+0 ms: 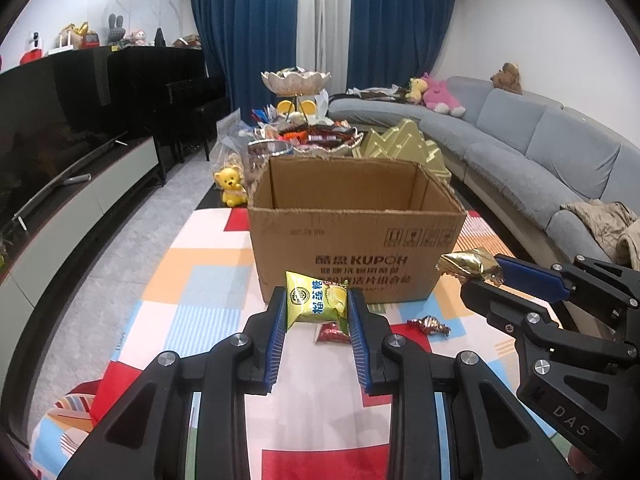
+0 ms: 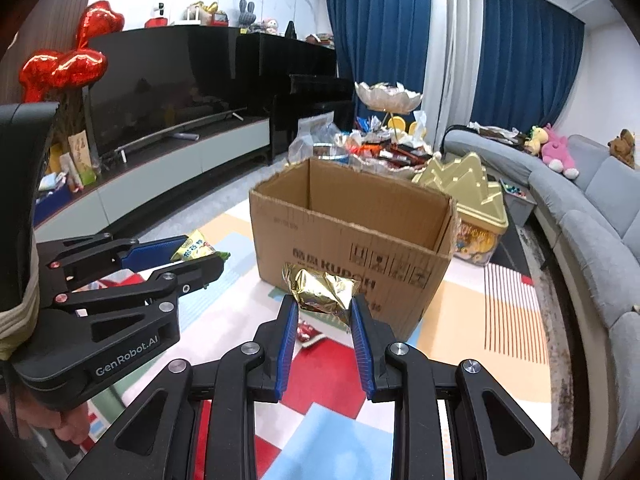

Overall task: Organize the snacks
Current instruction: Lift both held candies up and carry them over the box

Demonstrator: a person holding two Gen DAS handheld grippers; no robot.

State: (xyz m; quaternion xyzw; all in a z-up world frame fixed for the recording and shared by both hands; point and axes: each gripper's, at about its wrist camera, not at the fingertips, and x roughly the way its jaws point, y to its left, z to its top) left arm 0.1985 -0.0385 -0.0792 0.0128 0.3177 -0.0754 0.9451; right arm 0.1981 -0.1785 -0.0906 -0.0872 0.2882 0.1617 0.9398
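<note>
My left gripper (image 1: pixel 317 300) is shut on a yellow-green snack packet (image 1: pixel 316 298), held in the air just in front of an open cardboard box (image 1: pixel 356 236). My right gripper (image 2: pixel 325 304) is shut on a gold foil candy (image 2: pixel 320 290), also raised before the cardboard box (image 2: pixel 348 236). In the left wrist view the right gripper (image 1: pixel 486 276) reaches in from the right with the gold foil candy (image 1: pixel 468 264). The right wrist view shows the left gripper (image 2: pixel 200 254) at the left with the snack packet (image 2: pixel 196 248). A red wrapped candy (image 1: pixel 330 334) and a brown wrapped candy (image 1: pixel 428 325) lie on the mat.
The box stands on a colourful patchwork mat (image 1: pixel 192 292). Behind it are a heap of snacks (image 1: pixel 312 134), a tiered lotus dish (image 1: pixel 296 80), a gold tin (image 1: pixel 404 144) and a yellow bear figure (image 1: pixel 231 190). A TV cabinet (image 1: pixel 80 200) runs along the left, a grey sofa (image 1: pixel 540 140) along the right.
</note>
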